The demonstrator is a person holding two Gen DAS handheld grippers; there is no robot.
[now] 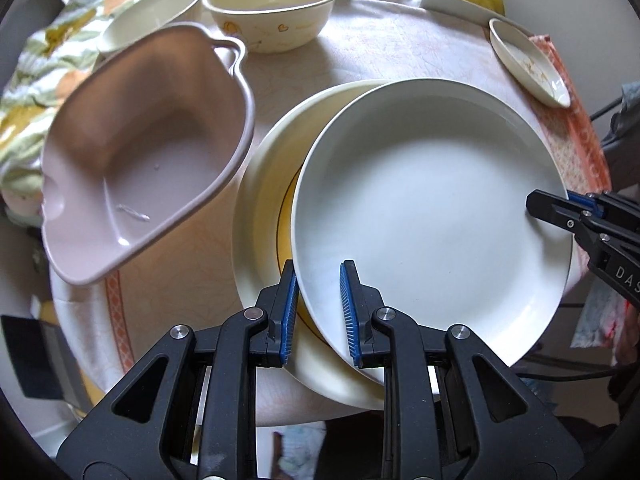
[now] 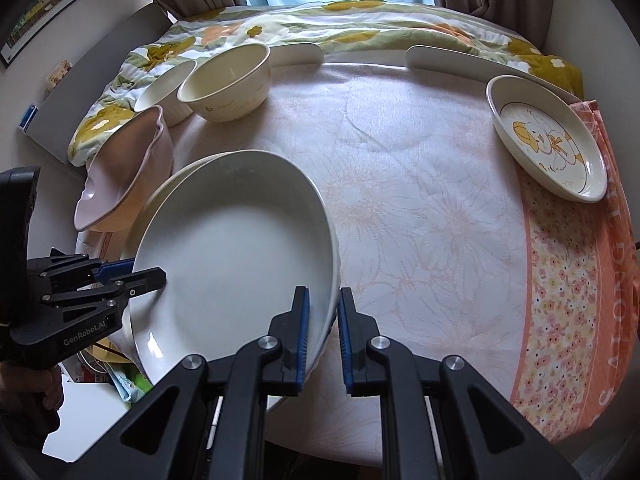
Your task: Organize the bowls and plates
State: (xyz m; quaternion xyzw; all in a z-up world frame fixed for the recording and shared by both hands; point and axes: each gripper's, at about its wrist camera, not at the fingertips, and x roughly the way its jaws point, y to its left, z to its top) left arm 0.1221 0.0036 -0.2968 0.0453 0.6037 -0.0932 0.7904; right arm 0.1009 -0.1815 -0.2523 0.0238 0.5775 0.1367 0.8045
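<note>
Left wrist view shows the left hand-held gripper [image 1: 319, 312] straddling the near rim of a white plate [image 1: 432, 216]: one blue-padded finger sits under the rim and the other over the plate's inner face, with a gap visible at the inner pad, so I cannot tell whether it is clamped or just loose around the rim. The white plate is tilted and lies on top of a cream plate with a yellow centre [image 1: 264, 184], offset to the right so the cream plate's left side shows. At the right edge of this view the right hand-held gripper [image 1: 560, 210] meets the plate's opposite rim. Left of the stack stands a pink handled bowl [image 1: 148, 152], tilted, close beside the cream plate. Behind it are a small cream dish [image 1: 152, 12] and a cream bowl with heart prints [image 1: 272, 12], side by side. An oval dish [image 1: 528, 60] sits well apart at the far right on an orange-patterned tablecloth [image 1: 576, 132].

Right wrist view shows the right hand-held gripper [image 2: 323, 336] with its fingers on either side of the white plate's [image 2: 232, 256] rim, pads close against it, apparently gripping. The left hand-held gripper [image 2: 136, 276] holds the far rim. The oval dish [image 2: 548, 136] carries a cartoon print. A flowered quilt [image 2: 320, 24] is bunched along the table's [image 2: 400, 184] far edge.
</note>
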